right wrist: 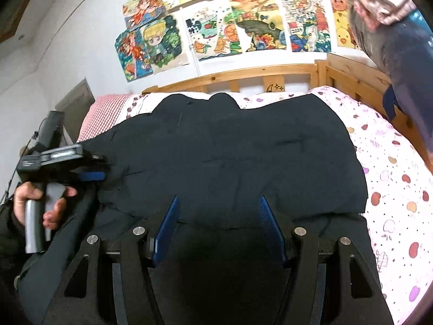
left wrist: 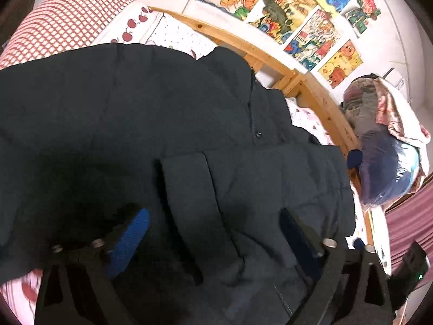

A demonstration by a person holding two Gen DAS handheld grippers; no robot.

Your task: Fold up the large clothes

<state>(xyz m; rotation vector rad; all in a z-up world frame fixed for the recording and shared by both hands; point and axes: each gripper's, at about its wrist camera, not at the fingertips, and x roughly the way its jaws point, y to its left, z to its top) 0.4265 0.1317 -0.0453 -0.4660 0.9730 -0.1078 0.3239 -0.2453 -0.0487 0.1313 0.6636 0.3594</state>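
One coat: a large dark padded coat [right wrist: 230, 157] lies spread flat across the bed, covering most of its middle; its near hem falls under the right gripper and out of sight.
Hidden: the coat's colour is close to black, so seams and folds are hard to read; a flap [left wrist: 194, 205] and a zip line [left wrist: 254, 113] show only in the left wrist view; the near part is in deep shadow.
Left gripper [left wrist: 213, 238]: jaws wide apart above the coat, with a raised band of cloth between the blue pads [left wrist: 130, 238]; whether they touch it I cannot tell. In the right wrist view it sits at the coat's left edge, held by a hand [right wrist: 35, 203].
Right gripper [right wrist: 219, 224]: jaws wide apart, low over the coat's near edge, holding nothing.
Two grippers, one hand seen: the other hand is out of frame.
Bed cover [right wrist: 392, 195]: white with apple and dot print, bare to the right of the coat and in a thin strip beyond it.
Pillow [right wrist: 102, 116]: red check, at the left end, just past the coat's corner.
Frame [right wrist: 270, 78]: wooden rail along the far side and right end, close behind the coat's far edge.
Pile [right wrist: 392, 40]: mixed clothes heaped over the right rail, cut off by the picture's edge.
Drawings [right wrist: 230, 27]: many coloured sheets on the wall above the rail, some cut off, so no sure count.
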